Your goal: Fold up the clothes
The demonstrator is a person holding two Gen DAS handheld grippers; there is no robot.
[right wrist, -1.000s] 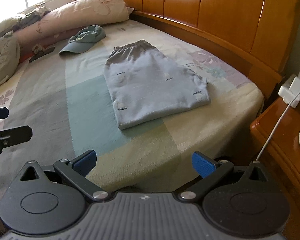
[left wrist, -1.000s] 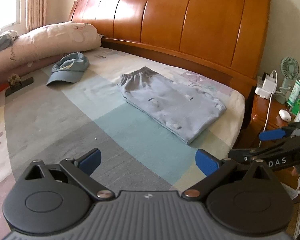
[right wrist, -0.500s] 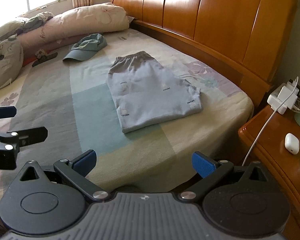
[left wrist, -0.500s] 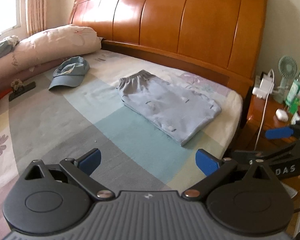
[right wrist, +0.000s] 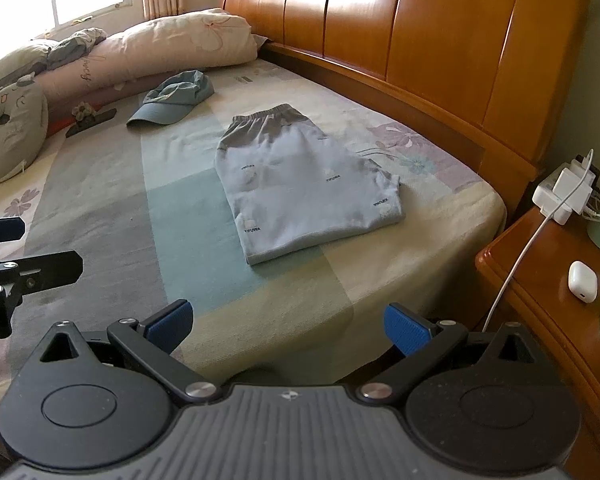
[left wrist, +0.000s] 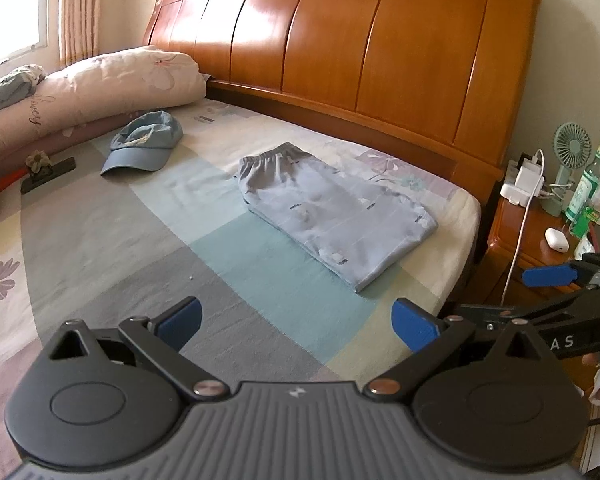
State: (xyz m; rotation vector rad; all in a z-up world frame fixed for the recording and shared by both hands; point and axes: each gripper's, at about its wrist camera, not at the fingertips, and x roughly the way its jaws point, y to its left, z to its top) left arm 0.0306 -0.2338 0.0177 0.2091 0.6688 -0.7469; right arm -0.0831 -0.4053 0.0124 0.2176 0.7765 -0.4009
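Observation:
Folded light-blue shorts [left wrist: 332, 216] [right wrist: 304, 184] with small printed marks lie flat on the bed, waistband toward the headboard, near the bed's right edge. My left gripper [left wrist: 296, 324] is open and empty, well back from the shorts over the patchwork sheet. My right gripper [right wrist: 286, 326] is also open and empty, held off the bed's near corner. Each gripper shows in the other's view: the right gripper [left wrist: 556, 280] at the far right edge, the left gripper [right wrist: 12, 248] at the far left edge.
A blue cap [left wrist: 146, 144] and a rolled floral quilt [left wrist: 100, 84] lie near the wooden headboard [left wrist: 340, 40]. A bedside table [right wrist: 548, 280] at the right holds a charger with cable [right wrist: 564, 188], an earbud case [right wrist: 582, 286], a fan and a bottle.
Both grippers have drawn back and up from the bed, so the shorts look smaller and farther away. The shorts have not moved. Both stay open.

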